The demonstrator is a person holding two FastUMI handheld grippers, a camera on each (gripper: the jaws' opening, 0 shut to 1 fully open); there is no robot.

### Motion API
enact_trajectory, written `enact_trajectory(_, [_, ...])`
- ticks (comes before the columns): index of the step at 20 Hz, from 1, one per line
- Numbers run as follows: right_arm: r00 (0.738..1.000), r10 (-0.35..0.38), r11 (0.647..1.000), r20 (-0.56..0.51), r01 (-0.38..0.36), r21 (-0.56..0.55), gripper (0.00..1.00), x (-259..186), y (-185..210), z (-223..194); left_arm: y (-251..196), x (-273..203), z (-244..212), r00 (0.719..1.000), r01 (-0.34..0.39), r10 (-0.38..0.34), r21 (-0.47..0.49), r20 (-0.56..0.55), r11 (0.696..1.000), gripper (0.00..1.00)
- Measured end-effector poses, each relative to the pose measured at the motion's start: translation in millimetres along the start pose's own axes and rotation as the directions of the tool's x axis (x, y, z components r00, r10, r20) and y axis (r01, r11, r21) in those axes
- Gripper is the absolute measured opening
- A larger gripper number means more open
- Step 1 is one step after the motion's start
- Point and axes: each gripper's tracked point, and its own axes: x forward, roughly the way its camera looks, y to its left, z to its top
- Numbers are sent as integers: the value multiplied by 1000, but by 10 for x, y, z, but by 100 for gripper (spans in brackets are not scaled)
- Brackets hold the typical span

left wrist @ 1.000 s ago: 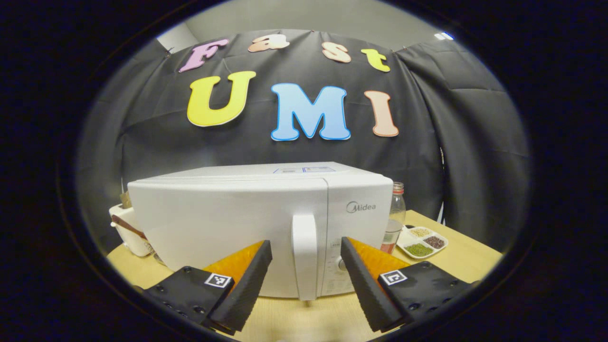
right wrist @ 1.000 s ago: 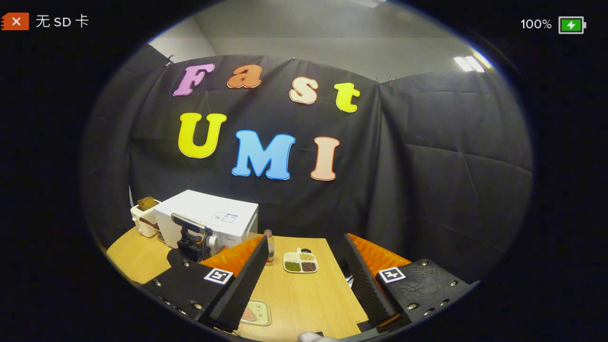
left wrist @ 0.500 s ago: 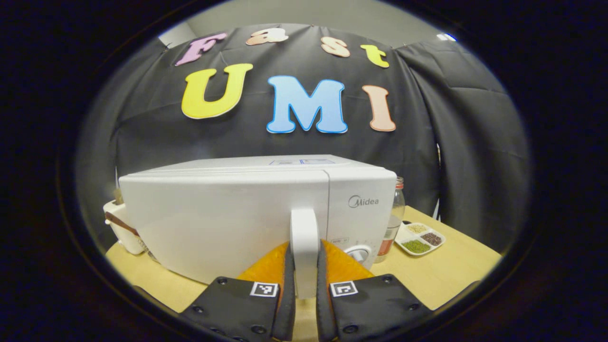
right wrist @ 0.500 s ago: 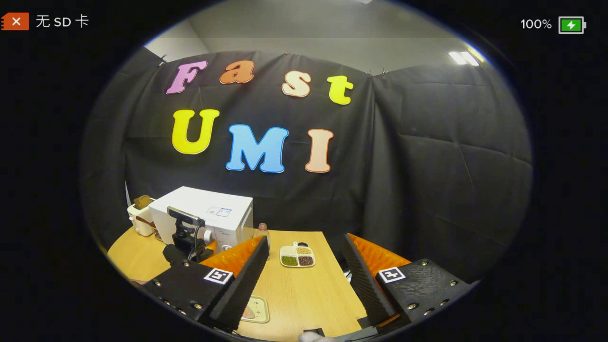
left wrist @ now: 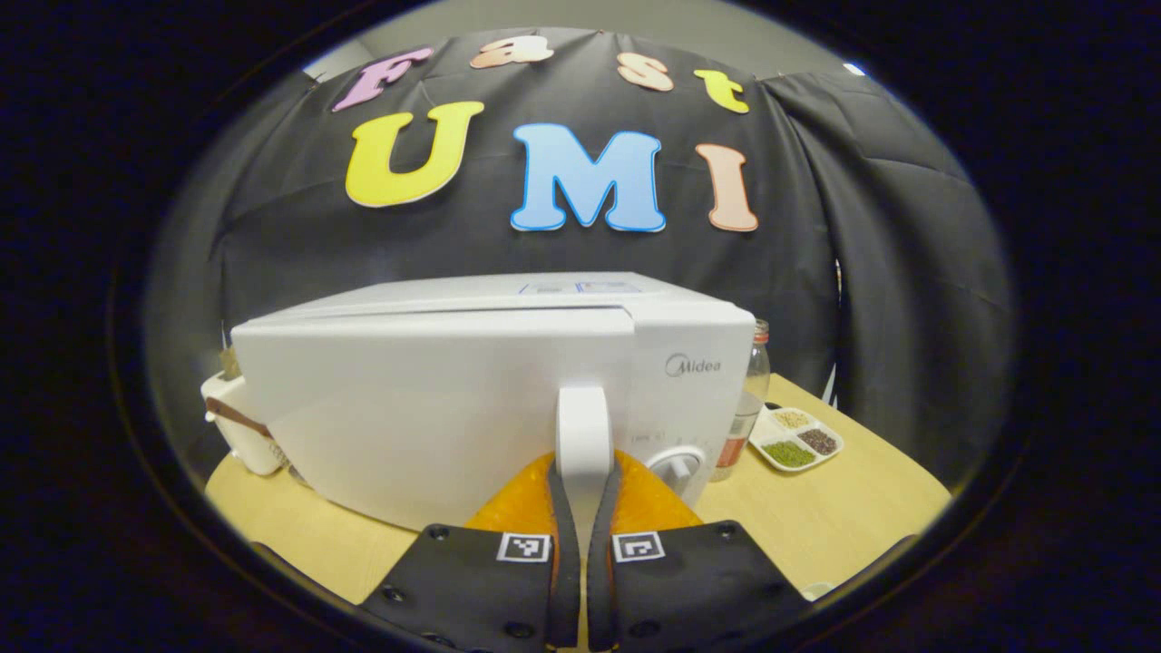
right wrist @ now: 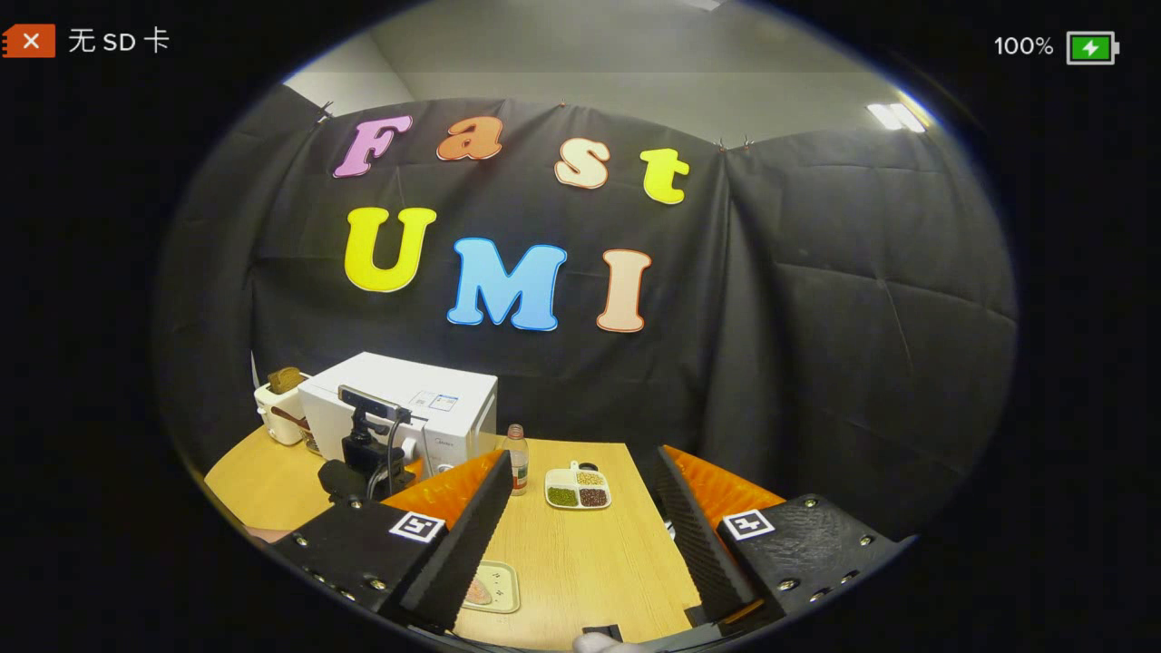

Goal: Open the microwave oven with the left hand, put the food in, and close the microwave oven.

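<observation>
Left gripper (left wrist: 583,508), closed with both fingers pressed on either side of the vertical door handle (left wrist: 582,426) of the microwave oven (left wrist: 435,399); the grip sits on the handle's lower half. A narrow gap shows along the door's top edge, so the door appears just off its latch. The handle is a rigid, smooth bar, likely slippery under a sideways pull; a hold low on it gives good leverage about the hinge, which appears to lie at the door's far left. The oven is probably heavy enough to stay put on the table (left wrist: 862,508), though a sharp tug could drag it. Beside the oven's control side stand a glass bottle (left wrist: 751,399) and a divided dish (left wrist: 798,441) of grains, near the door's swing but outside it. Right gripper (right wrist: 580,535), fingers spread wide and holding nothing, hovers over the table; under its left finger lies a small plate of food (right wrist: 490,588), flat and light, best lifted by the rim.
</observation>
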Motion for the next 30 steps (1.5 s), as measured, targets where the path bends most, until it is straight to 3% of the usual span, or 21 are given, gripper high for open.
enact_trajectory(2, [1000,16,1000,-4,-16,18,95,-10,29,-27,92,-404,-15,999,-10,9,37,31,999,11])
enact_trajectory(8, [995,102,994,5,-102,49,96,-149,264,-1,479,-1238,-266,998,-48,49,61,-25,997,12])
enact_trajectory(11, [988,150,987,24,-151,45,96,-238,410,38,666,-1534,-341,995,-94,96,55,-36,994,19])
enact_trajectory(13, [985,172,984,26,-173,49,96,-312,479,20,793,-1706,-360,991,-127,132,116,-31,985,25])
enact_trajectory(14, [982,184,981,34,-186,60,96,-349,522,29,887,-1790,-357,988,-144,149,142,-26,979,30])
enact_trajectory(17, [979,202,976,36,-204,71,96,-438,603,-9,1167,-1917,-373,985,-163,169,126,-35,978,83])
enact_trajectory(20, [977,212,973,33,-214,80,96,-515,662,-71,1367,-2109,-389,980,-187,194,123,-43,975,92])
enact_trajectory(23, [973,230,969,17,-230,91,96,-555,765,-173,1598,-2396,-356,972,-227,233,154,-23,962,100])
enact_trajectory(24, [971,239,967,10,-238,95,96,-565,808,-227,1667,-2501,-363,971,-231,237,151,-23,961,92])
enact_trajectory(26, [965,263,960,-3,-261,106,96,-576,933,-296,1913,-2707,-415,964,-256,264,161,-32,953,100])
enact_trajectory(27, [960,278,954,-10,-275,116,96,-586,1009,-316,2070,-2810,-446,957,-279,289,170,-34,945,100])
enact_trajectory(28, [953,303,945,-15,-299,136,96,-624,1107,-338,2220,-2920,-476,949,-302,313,178,-38,937,92])
enact_trajectory(30, [939,345,927,0,-340,157,96,-673,1283,-285,2549,-3107,-533,931,-349,361,176,-45,921,95])
